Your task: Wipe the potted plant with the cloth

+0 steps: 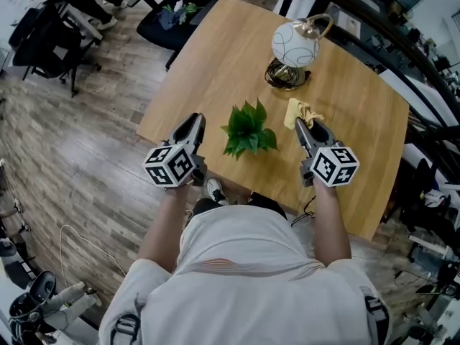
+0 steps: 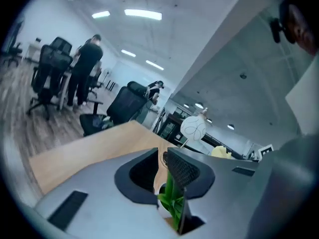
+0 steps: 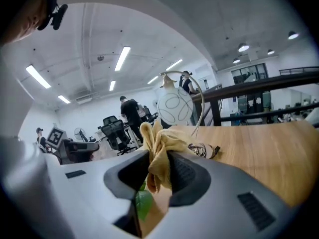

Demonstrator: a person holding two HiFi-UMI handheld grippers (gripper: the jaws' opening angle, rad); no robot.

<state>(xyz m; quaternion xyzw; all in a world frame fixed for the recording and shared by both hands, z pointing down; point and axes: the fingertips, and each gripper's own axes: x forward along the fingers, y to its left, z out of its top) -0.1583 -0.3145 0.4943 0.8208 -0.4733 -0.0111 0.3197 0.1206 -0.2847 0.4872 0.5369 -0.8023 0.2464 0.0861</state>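
Wooden table [image 1: 215, 56]: right tongs [image 1: 305, 126] clamping soft, light cloth [image 3: 157, 153]; left tongs [image 1: 195, 119] standing slightly apart, empty, near plant [image 1: 249, 129]. Leaves likely bending easily, so supporting each from beneath.

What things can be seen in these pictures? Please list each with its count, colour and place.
table: one, light wood, centre
plant: one, green, on the table's near part, between the tools
lamp: one, white globe with brass arm, on the table's far part
cloth: one, yellow, clamped in the right tool, right of the plant
chairs: several, black, on the floor left of the table
people: a few, dark clothes, standing far off
left tool: one, grey, jaws slightly apart, empty
right tool: one, grey, shut on the cloth
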